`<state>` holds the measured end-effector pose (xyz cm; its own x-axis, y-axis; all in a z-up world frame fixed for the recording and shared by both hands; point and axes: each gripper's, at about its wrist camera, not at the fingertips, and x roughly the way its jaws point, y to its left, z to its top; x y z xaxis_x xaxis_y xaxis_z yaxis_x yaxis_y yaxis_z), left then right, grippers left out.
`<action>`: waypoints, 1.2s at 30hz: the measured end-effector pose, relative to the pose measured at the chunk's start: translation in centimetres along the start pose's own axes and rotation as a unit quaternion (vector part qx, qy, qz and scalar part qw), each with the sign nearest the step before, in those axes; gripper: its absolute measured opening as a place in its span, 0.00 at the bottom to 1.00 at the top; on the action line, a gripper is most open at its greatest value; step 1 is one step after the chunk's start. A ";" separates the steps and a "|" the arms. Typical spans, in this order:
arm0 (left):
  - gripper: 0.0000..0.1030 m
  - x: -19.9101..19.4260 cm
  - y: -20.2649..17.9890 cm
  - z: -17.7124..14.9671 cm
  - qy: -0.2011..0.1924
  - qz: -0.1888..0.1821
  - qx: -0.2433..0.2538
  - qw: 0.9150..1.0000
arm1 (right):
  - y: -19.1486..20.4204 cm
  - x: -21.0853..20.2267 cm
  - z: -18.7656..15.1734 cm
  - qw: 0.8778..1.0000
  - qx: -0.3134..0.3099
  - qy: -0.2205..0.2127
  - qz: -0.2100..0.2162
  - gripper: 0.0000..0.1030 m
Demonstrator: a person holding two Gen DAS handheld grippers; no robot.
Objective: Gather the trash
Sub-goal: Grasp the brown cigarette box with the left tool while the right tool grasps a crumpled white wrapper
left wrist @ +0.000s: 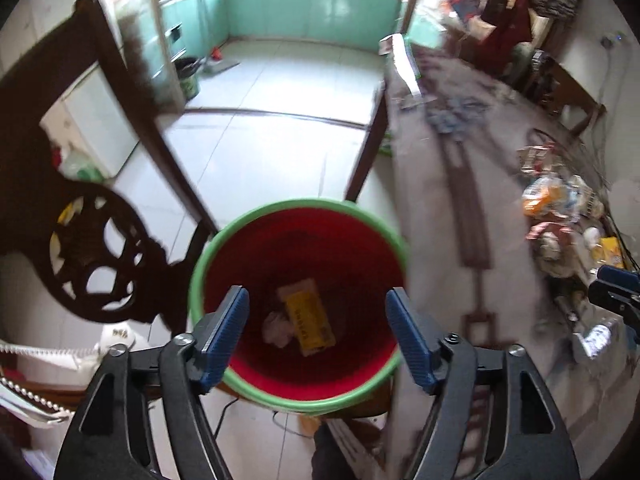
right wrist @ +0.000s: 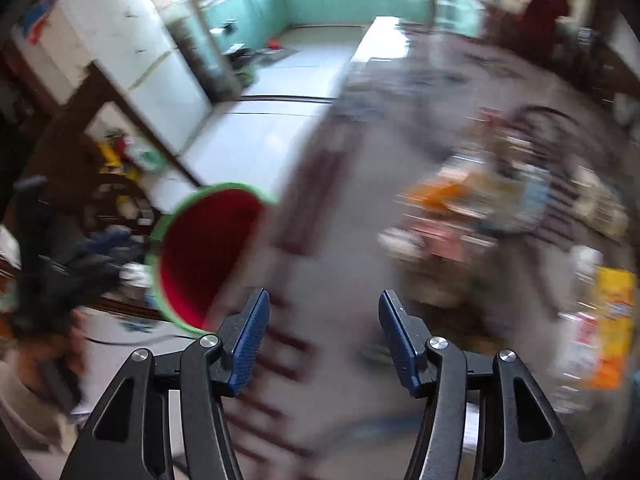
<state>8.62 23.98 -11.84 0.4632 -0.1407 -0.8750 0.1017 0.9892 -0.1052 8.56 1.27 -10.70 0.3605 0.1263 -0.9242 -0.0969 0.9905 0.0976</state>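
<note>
Nearest in the left wrist view, the left gripper (left wrist: 318, 336) hangs over the red bin (left wrist: 298, 398) with the green rim, its jaws spread wide and empty. Down on the bin's floor lie a yellow packet (left wrist: 310, 320) and a crumpled white paper (left wrist: 276, 328), so some trash is already in.

The right gripper (right wrist: 324, 336) is above the tabletop (right wrist: 340, 272), jaws about half open with nothing between them; the bin sits just off the tabletop's edge to its left.

Farther out on the tabletop, well apart from the bin, a heap of wrappers and packets (right wrist: 472, 208) waits, with a yellow box (right wrist: 612, 320) near the right edge. That view is heavily smeared, so individual pieces cannot be told apart.

The risks, as I judge them: closing on the patterned cloth rather than a wrapper, dragging neighbouring clutter off the edge, or knocking the bin's rim with the left gripper and tipping it.
</note>
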 end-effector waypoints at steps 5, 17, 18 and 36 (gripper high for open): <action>0.78 -0.9 -3.9 0.2 -0.016 -0.025 0.022 0.999 | -6.5 -1.9 -3.6 0.999 0.023 0.022 -0.032 0.56; 0.82 -1.6 -14.8 -0.9 -0.011 -0.058 0.012 0.998 | -10.8 0.4 -8.8 0.997 -0.046 0.060 0.025 0.57; 0.82 -1.5 -15.5 -1.0 -0.009 -0.060 0.008 0.998 | -11.2 0.5 -8.9 0.997 -0.046 0.057 0.033 0.57; 0.82 4.1 -25.3 -2.4 0.075 -0.073 -0.069 0.992 | -19.5 -7.8 -9.0 0.995 -0.014 -0.060 0.079 0.37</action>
<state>5.84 -1.56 -13.91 0.3155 -0.2860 -0.9048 0.0314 0.9561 -0.2913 -0.76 -19.53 -8.70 0.4469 0.2883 -0.8468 -0.1874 0.9558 0.2265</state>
